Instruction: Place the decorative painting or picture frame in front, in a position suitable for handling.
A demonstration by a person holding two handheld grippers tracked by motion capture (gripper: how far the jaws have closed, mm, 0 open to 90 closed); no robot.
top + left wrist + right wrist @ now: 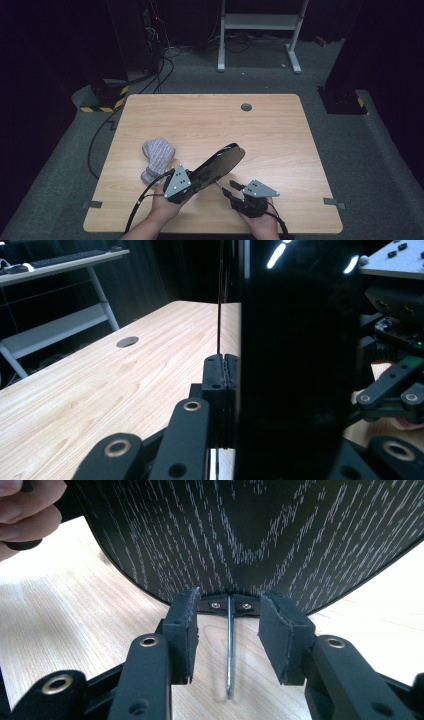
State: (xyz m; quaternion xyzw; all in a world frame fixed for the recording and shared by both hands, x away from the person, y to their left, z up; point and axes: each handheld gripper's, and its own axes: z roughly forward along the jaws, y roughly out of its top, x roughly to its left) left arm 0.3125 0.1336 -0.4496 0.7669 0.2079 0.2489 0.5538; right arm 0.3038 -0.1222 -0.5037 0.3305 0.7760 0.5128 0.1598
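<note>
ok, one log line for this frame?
left gripper: shut on black oval board | right gripper: open around metal stand wire | striped cloth: on table

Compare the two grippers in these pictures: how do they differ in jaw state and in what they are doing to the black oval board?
The left gripper is shut on the rim of the black oval board, holding it tilted above the table. The right gripper stands open, its pads either side of the board's thin metal stand without touching it. Both point at the board's near end.
</note>
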